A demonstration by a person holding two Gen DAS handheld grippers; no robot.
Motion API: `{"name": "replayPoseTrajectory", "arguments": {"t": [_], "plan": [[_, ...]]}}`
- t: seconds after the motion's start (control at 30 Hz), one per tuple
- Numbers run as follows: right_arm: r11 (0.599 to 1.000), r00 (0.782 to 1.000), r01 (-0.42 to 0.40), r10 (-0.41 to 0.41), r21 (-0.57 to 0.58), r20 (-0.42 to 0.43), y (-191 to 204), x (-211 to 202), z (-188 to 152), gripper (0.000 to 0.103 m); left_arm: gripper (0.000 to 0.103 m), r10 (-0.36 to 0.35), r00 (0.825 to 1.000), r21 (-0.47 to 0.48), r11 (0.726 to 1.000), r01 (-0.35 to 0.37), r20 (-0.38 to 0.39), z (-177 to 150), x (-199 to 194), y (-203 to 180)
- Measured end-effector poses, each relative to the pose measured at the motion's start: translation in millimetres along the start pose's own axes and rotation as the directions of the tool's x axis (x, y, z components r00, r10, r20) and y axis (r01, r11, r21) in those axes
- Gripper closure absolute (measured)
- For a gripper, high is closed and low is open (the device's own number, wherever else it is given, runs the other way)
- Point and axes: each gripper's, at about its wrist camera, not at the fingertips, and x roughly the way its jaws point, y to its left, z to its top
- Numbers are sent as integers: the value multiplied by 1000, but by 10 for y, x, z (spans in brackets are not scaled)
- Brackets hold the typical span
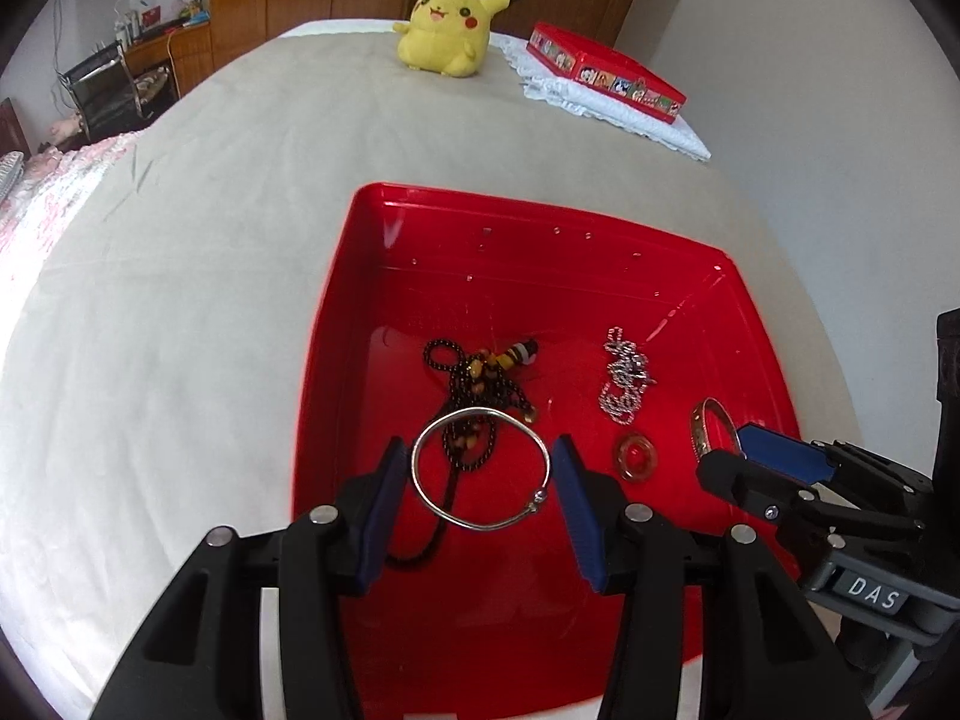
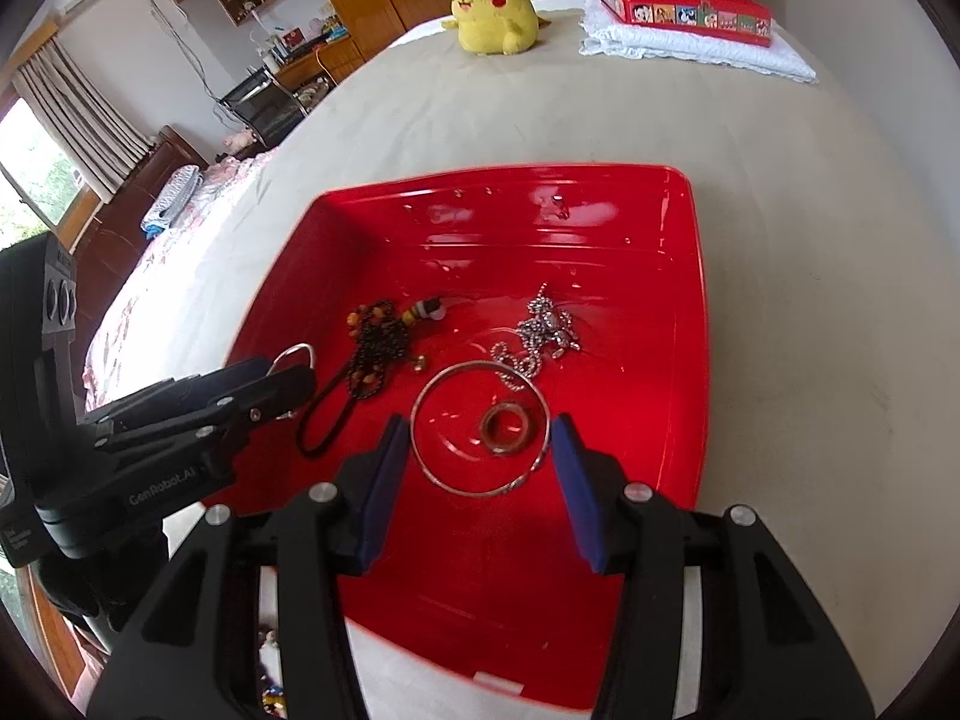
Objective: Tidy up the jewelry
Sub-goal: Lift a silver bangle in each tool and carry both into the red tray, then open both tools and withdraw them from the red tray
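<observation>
The left claw grips a thin silver bangle between its blue pads, above the red tray on the bed. The right claw likewise clamps a wider bangle. Tray floor: black beads at 12 o'clock of the left claw, silver chain at 1, amber ring at 3.

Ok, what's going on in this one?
A person works two handheld grippers over a red tray on a bed. The left gripper grips a silver bangle, and the right gripper grips a patterned bangle. A black bead necklace, a silver chain and an amber ring lie in the tray.
</observation>
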Motion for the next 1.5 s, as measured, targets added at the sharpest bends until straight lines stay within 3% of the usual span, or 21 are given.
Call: {"name": "replayPoseTrajectory", "arguments": {"t": [0.43,0.6,0.97,1.5], "plan": [[994,996,87,-86,-62,29,-5,179,100,51,51,16,1000,36,999,-16,-10,40,150,-34],[997,997,64,-62,-52,36,-10,123,92,49,41,7,1000,41,999,-7,2,24,91,-58],[999,998,22,-19,-45,67,57,-162,29,49,40,3,997,89,996,-11,82,-157,-320,-213],[997,995,-2,9,-82,95,254,-837,-723,49,38,-13,991,84,997,2,133,-853,-1079,-147]]}}
